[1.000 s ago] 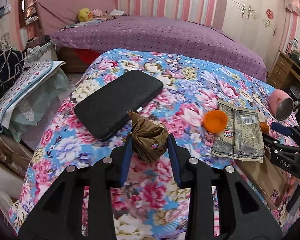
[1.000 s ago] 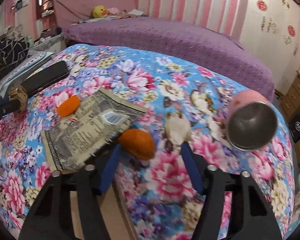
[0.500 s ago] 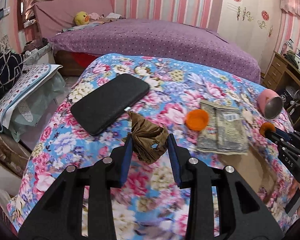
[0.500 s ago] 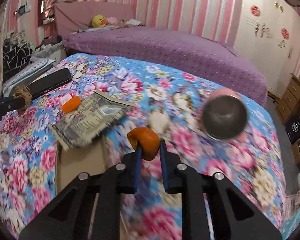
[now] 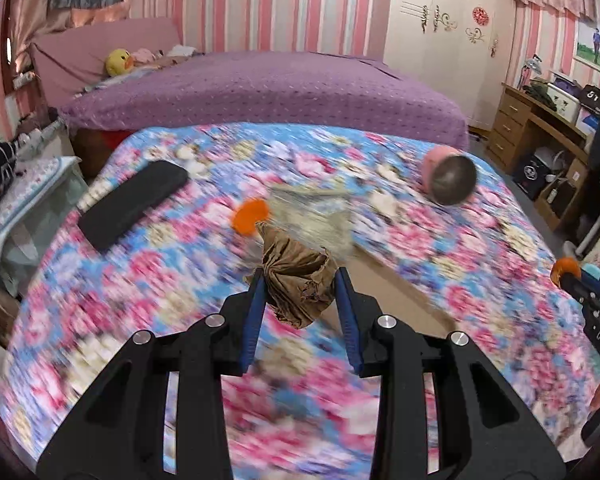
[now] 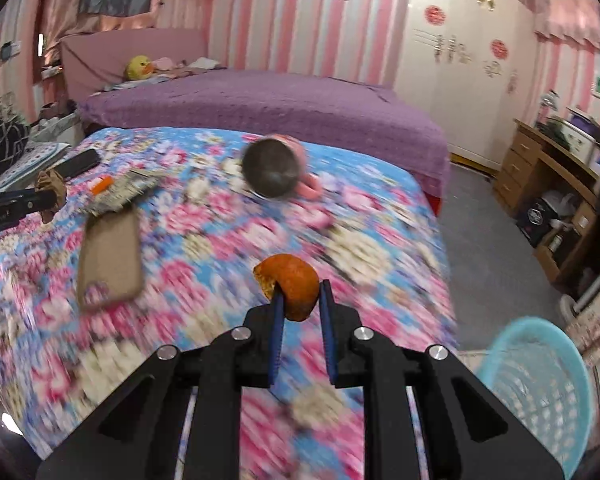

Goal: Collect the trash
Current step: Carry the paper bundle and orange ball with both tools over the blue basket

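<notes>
My left gripper (image 5: 300, 280) is shut on a crumpled brown paper wad (image 5: 298, 280), held above the floral bedspread (image 5: 172, 280). My right gripper (image 6: 299, 292) is shut on a piece of orange peel (image 6: 290, 286), lifted over the spread's near right part. In the left wrist view the right gripper (image 5: 568, 274) shows at the right edge with the peel. A printed wrapper (image 5: 320, 216) and an orange lid (image 5: 250, 216) lie on the spread. A light blue basket (image 6: 540, 388) stands on the floor at lower right in the right wrist view.
A black case (image 5: 134, 204), a tan phone case (image 6: 110, 256) and a pink mug (image 6: 278, 174) on its side lie on the spread. Behind is a purple bed (image 5: 268, 92). A wooden desk (image 6: 560, 176) lines the right wall, beyond grey floor (image 6: 496, 256).
The right gripper closed on the orange peel and lifted it off the spread. Both grippers swung to the right with their loads, and the blue basket came into the right wrist view.
</notes>
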A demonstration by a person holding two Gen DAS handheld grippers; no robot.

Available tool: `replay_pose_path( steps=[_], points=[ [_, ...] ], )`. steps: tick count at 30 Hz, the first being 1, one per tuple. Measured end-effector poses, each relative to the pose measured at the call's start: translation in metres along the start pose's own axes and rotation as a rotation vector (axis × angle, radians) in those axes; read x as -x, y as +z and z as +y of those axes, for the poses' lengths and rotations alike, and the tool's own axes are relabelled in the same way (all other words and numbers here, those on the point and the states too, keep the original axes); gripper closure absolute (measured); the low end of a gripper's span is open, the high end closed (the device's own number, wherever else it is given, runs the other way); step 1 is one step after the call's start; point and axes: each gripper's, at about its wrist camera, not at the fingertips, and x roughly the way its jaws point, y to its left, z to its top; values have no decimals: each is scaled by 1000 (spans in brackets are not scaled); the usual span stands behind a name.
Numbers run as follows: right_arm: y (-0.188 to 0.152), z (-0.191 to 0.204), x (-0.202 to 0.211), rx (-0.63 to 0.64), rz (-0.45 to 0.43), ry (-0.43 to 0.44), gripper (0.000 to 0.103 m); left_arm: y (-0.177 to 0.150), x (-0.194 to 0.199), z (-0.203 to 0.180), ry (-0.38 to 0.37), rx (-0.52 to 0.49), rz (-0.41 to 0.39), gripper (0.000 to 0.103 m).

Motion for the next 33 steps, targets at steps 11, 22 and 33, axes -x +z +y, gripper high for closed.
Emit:
replay_pose_path(
  steps=[11,22,33],
  points=[
    [-40,-48,28,-54,-28,-66,86,-29,22,-66,-72,0,-33,69],
    [-47,-91,29,-116,-44,-95,86,-38,18,-118,-85,-81,-42,69],
    [-65,-151,36,-180,-40,-178,86,-49,13,-148,-75,-142,-51,69]
  ],
)
